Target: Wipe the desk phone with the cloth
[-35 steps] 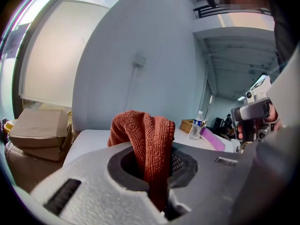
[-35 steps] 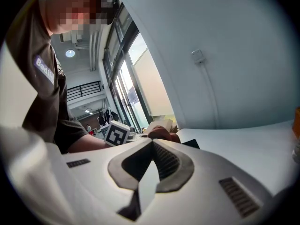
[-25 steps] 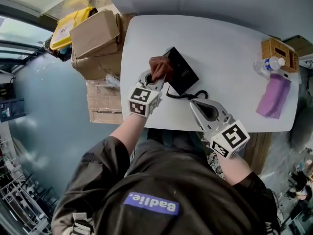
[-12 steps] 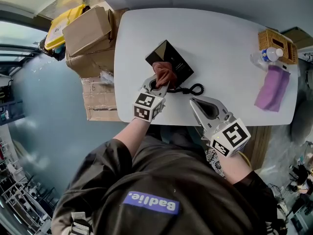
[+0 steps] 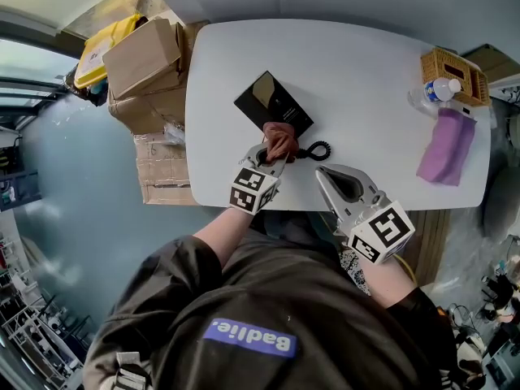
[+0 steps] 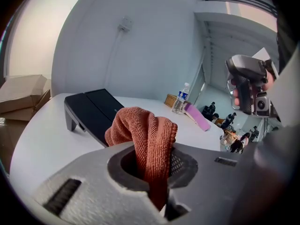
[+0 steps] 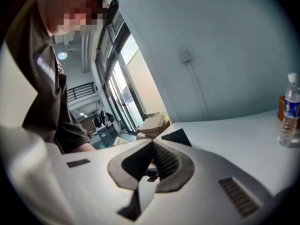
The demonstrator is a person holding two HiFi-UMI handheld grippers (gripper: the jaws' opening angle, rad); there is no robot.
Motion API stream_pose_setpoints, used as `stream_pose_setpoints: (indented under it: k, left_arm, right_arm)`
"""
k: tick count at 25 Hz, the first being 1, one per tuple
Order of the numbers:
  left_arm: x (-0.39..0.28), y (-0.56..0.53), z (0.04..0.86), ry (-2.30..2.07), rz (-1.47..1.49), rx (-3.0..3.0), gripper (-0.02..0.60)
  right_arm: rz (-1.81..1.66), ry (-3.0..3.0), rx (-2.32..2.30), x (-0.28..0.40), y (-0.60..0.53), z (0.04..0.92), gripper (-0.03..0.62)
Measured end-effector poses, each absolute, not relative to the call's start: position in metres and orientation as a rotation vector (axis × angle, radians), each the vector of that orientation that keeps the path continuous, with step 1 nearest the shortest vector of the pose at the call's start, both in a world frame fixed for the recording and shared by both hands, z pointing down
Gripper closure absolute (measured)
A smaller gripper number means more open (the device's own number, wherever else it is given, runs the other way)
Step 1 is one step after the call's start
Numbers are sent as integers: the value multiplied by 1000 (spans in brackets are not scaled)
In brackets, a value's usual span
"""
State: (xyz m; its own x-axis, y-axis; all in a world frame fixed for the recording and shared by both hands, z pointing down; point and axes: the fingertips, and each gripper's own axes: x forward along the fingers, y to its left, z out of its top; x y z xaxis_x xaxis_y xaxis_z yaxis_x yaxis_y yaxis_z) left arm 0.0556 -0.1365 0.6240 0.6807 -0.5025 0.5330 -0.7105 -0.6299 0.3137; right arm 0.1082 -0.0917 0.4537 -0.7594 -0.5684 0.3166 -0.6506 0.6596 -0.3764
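1. Change since one second ago: the left gripper (image 5: 270, 154) has drawn the cloth (image 5: 280, 140) from the far left corner of the desk phone (image 5: 272, 102) across its face. The cloth now sits at the phone's near edge, just beside the coiled cord (image 5: 314, 150).
2. The left jaws are clamped on the rust-coloured cloth, which bunches above them in the left gripper view.
3. The right gripper (image 5: 320, 171) is unchanged. It hangs over the near edge of the white table (image 5: 366, 63) with jaws pressed together and nothing between them.
4. The phone is black and lies at an angle on the table's left half.
5. Writing: the water bottle (image 5: 435, 92) by the wicker basket (image 5: 452, 71) has a blue label, too small to read. The yellow item (image 5: 104, 43) beside the cardboard boxes (image 5: 146, 55) has a white label, also illegible.
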Motion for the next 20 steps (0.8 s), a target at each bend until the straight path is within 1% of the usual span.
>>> stream_pose_setpoints:
  k: [4,11,15,20]
  left_arm:
    - [42,-152,596,-991,506,2399,545]
    - [2,-212,549,-1182,430,2414,545]
    - [-7,-240,549,-1243,421,2394,545]
    - [2,-248,565,-1235,429,2357,545]
  right_arm:
    - [701,-2723,1012,113,-98,445,566]
    - [677,-2751,1009,117,-112,435,566]
    - [680,-2752,986,116,-118,436,566]
    - [692,-2748,954,115,-123,443,566]
